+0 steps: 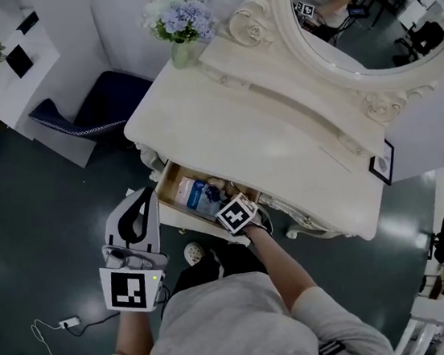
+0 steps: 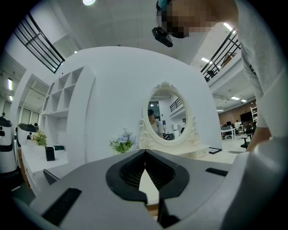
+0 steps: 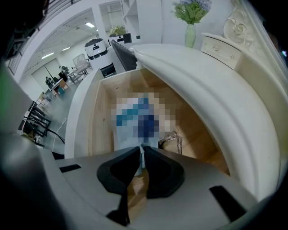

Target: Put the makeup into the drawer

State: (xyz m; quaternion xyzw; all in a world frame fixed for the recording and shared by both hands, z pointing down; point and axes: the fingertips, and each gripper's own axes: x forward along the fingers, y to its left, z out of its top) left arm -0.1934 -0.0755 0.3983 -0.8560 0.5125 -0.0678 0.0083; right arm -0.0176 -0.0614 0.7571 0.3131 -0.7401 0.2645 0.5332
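Note:
The wooden drawer (image 1: 176, 212) of the cream dressing table (image 1: 281, 136) stands pulled out. Inside it lies a white and blue makeup pack (image 1: 194, 194), next to a dark item with a metal chain (image 3: 173, 140). My right gripper (image 1: 227, 204) points steeply down into the drawer. In the right gripper view its pads (image 3: 142, 150) pinch the near edge of the pack (image 3: 135, 121), which rests over the drawer floor (image 3: 102, 117). My left gripper (image 1: 140, 200) hangs left of the drawer over the floor, shut and holding nothing; its view (image 2: 145, 155) looks level at the table.
An oval mirror (image 1: 363, 16) and a vase of flowers (image 1: 181, 24) stand on the table, and a small framed picture (image 1: 383, 166) lies at its right end. A dark blue chair (image 1: 103, 107) sits to the left. A cable (image 1: 63, 323) lies on the dark floor.

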